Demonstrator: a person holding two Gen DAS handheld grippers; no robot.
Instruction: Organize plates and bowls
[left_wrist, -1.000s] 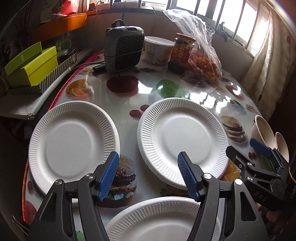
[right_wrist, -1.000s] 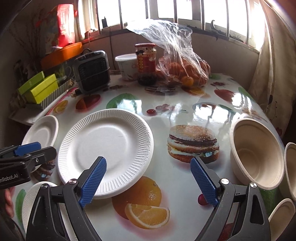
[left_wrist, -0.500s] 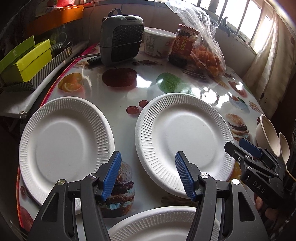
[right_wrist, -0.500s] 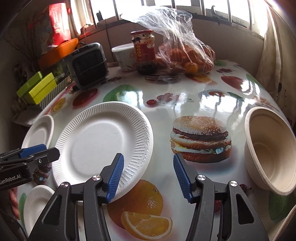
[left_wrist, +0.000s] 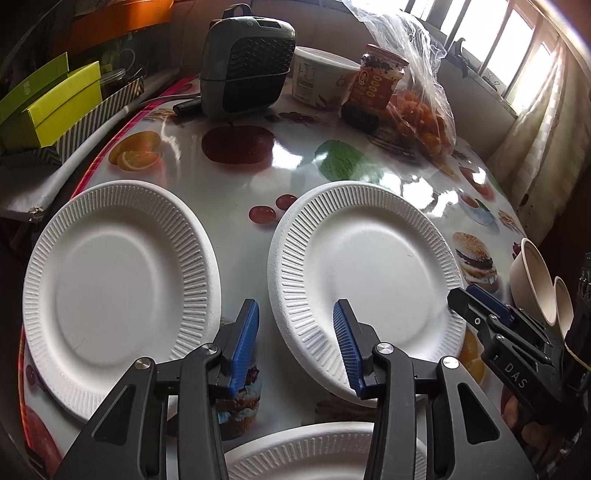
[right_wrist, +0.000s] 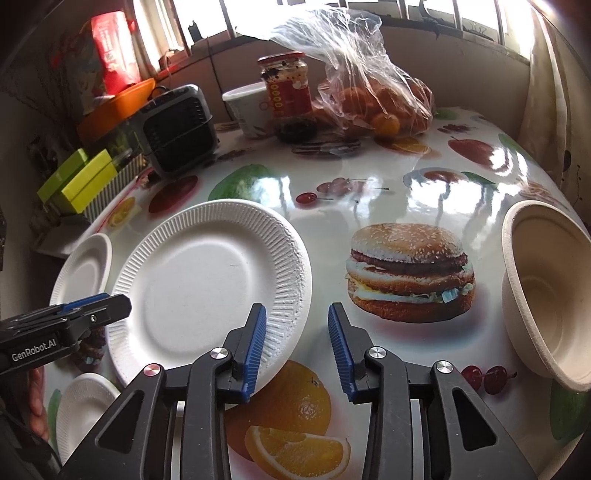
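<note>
Paper plates lie flat and separate on the glossy printed table (left_wrist: 369, 177): a left plate (left_wrist: 110, 280), a middle plate (left_wrist: 369, 280) and a near plate (left_wrist: 314, 454) at the bottom edge of the left wrist view, none stacked on another. Two beige bowls (left_wrist: 535, 284) stand at the table's right edge, the larger one (right_wrist: 546, 291) well apart from the plates. The left gripper (left_wrist: 295, 347) hovers over the gap between the left and middle plates with its blue fingers (left_wrist: 243, 347) spread and nothing between them; one finger sits over the middle plate's near rim. The right gripper (right_wrist: 297, 350) is likewise parted and empty, its left finger just over the right rim of the middle plate (right_wrist: 207, 280), the other over bare table. By my reading the sorting has barely begun, and the step in hand is the approach to the middle plate, likely with the right gripper. The next move calls for lowering one finger under the thin ribbed rim and closing gently, since the paper will flex and could slide on the slick table, then carrying it onto a neighbouring plate.
</note>
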